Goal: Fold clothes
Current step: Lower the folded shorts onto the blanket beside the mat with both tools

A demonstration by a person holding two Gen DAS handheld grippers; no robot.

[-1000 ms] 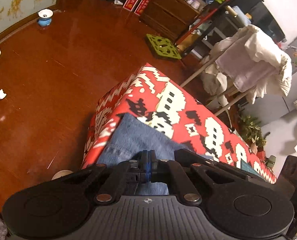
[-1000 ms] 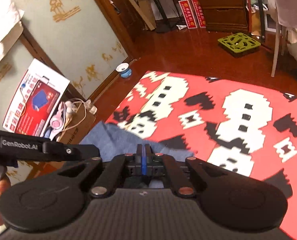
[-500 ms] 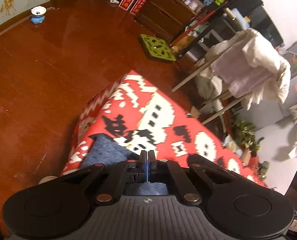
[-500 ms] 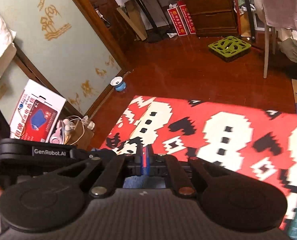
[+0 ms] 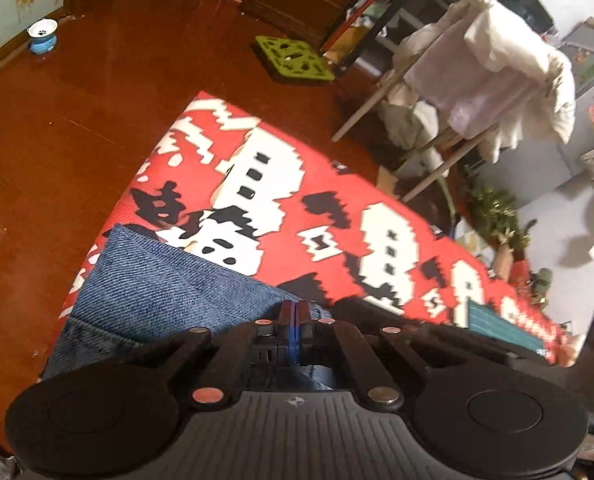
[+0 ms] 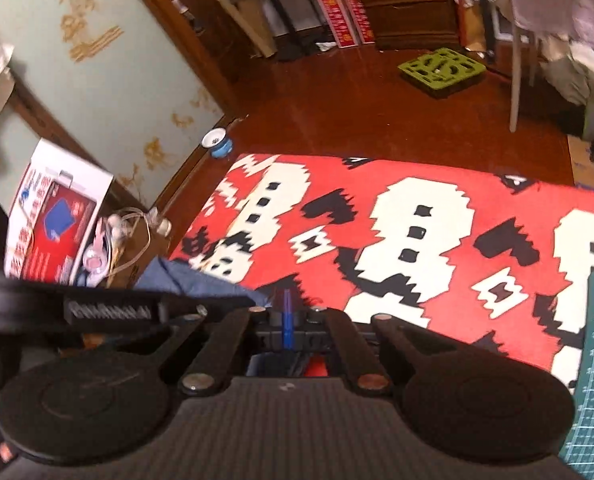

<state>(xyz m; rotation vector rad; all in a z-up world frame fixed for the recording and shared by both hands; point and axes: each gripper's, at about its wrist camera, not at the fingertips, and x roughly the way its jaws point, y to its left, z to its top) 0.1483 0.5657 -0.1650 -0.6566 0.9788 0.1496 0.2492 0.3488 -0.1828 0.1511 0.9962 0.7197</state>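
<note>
The left gripper [image 5: 294, 316] has its fingers clenched on blue denim jeans [image 5: 165, 284] lying at the near left corner of the red-patterned bench [image 6: 457, 200]. The right gripper [image 6: 287, 312] is pressed together, seemingly pinching the same denim.

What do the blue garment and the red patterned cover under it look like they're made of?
The blue garment looks like denim: diagonal twill weave, faded blue, and a stitched seam near its edge. The red cover looks like a matte woven or printed textile with blocky, stepped black and white motifs; motion blur leaves woven versus printed open.
</note>
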